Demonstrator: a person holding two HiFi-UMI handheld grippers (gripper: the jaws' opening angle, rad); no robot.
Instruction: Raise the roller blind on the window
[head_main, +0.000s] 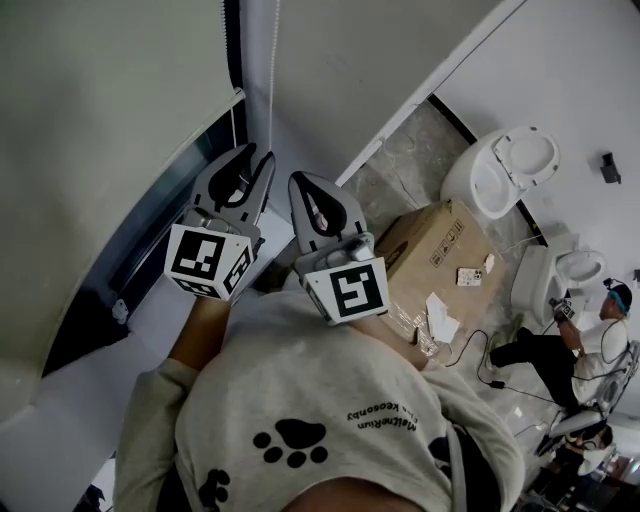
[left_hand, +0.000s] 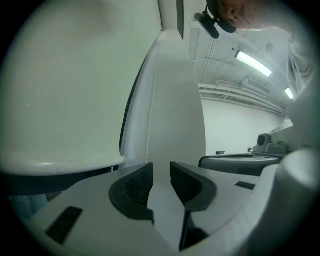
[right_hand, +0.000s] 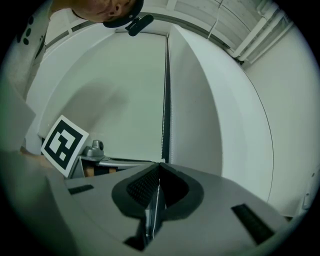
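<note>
Roller blind (head_main: 100, 130) hangs partway down the window (head_main: 140, 262), dark glass showing below its bottom bar, so raising looks unfinished. Right claw (right_hand: 159, 172) pinches the bead chain (right_hand: 163, 125); left claw (left_hand: 161, 172) stands narrowly parted, gripping nothing.

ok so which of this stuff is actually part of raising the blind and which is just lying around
Part of the job:
- roller blind
- bead chain
- right gripper, shut on the bead chain
- left gripper, open

Just lying about:
- cardboard box
- toilets
- loose papers on the floor
</note>
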